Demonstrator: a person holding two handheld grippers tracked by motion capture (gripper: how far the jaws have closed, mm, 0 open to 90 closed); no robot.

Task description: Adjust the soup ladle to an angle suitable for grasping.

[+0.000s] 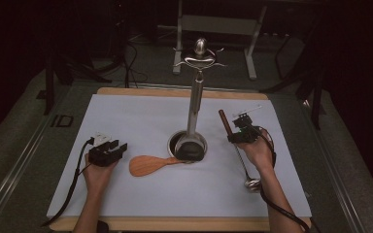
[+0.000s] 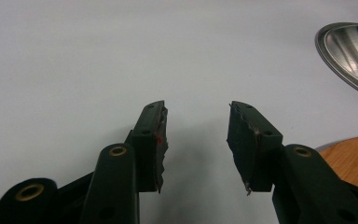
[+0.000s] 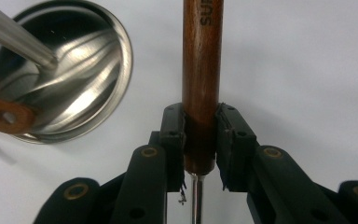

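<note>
Right tongs (image 3: 200, 140) clamp the ladle (image 1: 238, 150), probably bound for the stand (image 1: 196, 92) at eleven o'clock; left tongs (image 2: 196, 140) wide, spatula (image 1: 148, 165) untouched.

Dark room, grey carpeted floor (image 1: 14, 121)

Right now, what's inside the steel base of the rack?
The steel base holds the rack's post, and the wooden spatula handle end rests on its rim. The high view shows its inside dark; contents unclear.
</note>
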